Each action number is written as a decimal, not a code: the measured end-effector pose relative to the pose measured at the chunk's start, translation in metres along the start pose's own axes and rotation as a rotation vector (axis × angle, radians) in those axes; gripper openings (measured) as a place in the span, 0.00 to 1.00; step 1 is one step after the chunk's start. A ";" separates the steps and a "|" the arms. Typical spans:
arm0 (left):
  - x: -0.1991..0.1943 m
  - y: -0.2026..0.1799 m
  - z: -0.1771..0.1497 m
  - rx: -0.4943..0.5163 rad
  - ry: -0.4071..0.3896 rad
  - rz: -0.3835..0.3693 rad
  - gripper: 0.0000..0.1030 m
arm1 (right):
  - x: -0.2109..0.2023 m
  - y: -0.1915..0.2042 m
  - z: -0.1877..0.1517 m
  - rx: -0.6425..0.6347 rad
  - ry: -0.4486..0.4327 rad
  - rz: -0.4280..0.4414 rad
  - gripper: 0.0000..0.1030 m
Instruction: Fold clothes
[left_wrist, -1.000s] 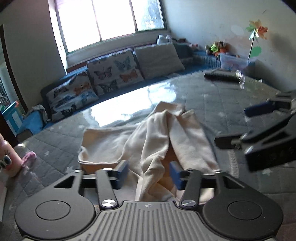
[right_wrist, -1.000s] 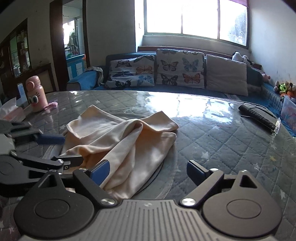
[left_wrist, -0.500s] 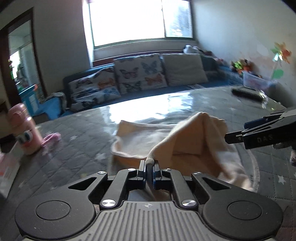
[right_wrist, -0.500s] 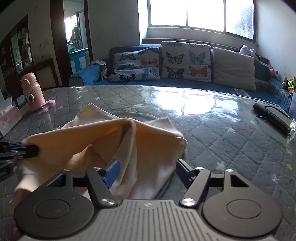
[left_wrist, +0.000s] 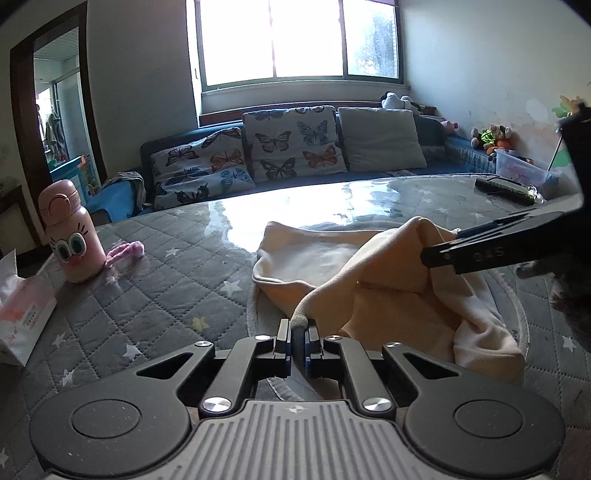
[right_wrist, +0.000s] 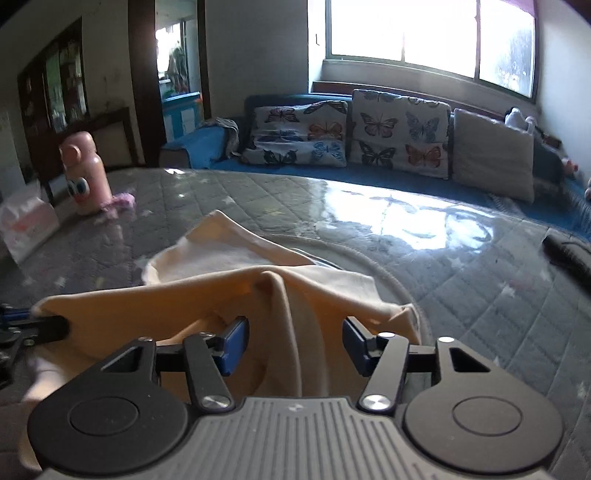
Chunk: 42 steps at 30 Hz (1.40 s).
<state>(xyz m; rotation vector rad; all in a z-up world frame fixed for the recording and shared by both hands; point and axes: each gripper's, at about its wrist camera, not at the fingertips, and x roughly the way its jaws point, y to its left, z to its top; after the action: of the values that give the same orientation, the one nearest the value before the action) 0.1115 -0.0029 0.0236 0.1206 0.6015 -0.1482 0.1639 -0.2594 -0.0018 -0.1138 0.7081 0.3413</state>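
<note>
- cloth (left_wrist: 325, 258) on table (left_wrist: 166, 295), mid, partly lifted off it
- L gripper (left_wrist: 297, 343) at cloth's near edge; R gripper (right_wrist: 293, 341) to its right, cloth fold btwn jaws
- bottle (left_wrist: 72, 236) far left on table, tissue pack (left_wrist: 22, 314) in front of it
- remote (left_wrist: 506, 190) far right on table
- sofa w/ cushions (left_wrist: 295, 144) behind table, window (left_wrist: 295, 40) above
</note>
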 end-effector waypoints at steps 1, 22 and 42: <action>-0.001 0.001 -0.001 -0.002 -0.001 0.000 0.07 | 0.004 -0.001 0.001 0.006 0.008 -0.002 0.40; -0.040 0.017 -0.042 -0.039 0.058 0.003 0.07 | -0.116 -0.107 -0.081 0.319 -0.065 -0.157 0.12; -0.041 -0.031 -0.016 0.150 -0.001 -0.065 0.27 | -0.128 -0.087 -0.095 0.099 -0.063 -0.285 0.47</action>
<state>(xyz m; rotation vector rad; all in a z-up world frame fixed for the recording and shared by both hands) 0.0641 -0.0267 0.0319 0.2463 0.5931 -0.2567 0.0449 -0.3958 0.0090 -0.1077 0.6351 0.0369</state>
